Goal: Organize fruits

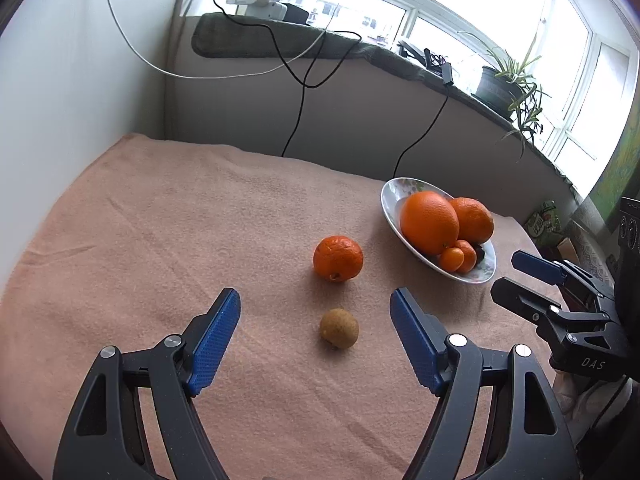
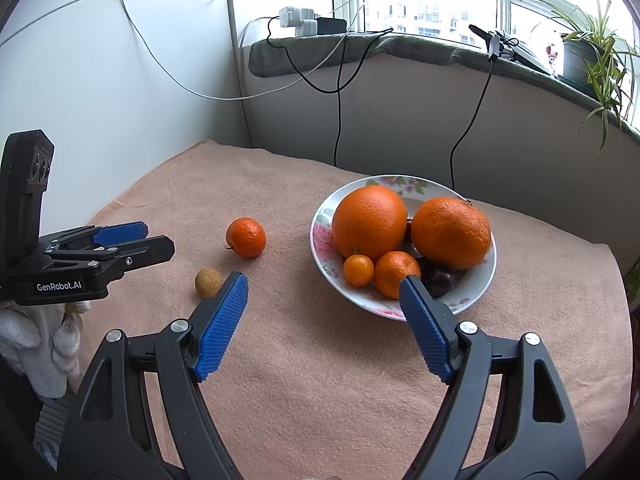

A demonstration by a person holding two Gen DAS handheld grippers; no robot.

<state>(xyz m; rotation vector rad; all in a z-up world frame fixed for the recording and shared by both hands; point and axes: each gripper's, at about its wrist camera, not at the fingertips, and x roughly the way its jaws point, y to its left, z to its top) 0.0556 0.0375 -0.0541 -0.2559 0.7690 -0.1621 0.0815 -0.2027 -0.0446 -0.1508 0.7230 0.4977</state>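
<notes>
the bowl (image 2: 320, 236) sits on the pink cloth (image 2: 280, 380) and is where the fruit goes. it already has two big oranges (image 2: 370, 222), a small orange (image 2: 394, 274), a tiny orange fruit (image 2: 358, 270) and something dark that i cannot name.

two fruits are not in it yet. the mandarin (image 1: 338, 258) lies on the cloth at about 9 o'clock from the bowl, apart from it. its stem end points down toward the camera in the left view. the brown fruit (image 1: 339, 328) lies just at 6 o'clock from the mandarin, near it but not touching. it is almost round, so it has no clear long side.

the left tongs (image 1: 316, 308) are wide open and hold nothing. the brown fruit lies right in front of the gap, so i think it gets picked first.

the right tongs (image 2: 324, 294) are wide open too and hold nothing. they wait near the bowl's near rim.
</notes>
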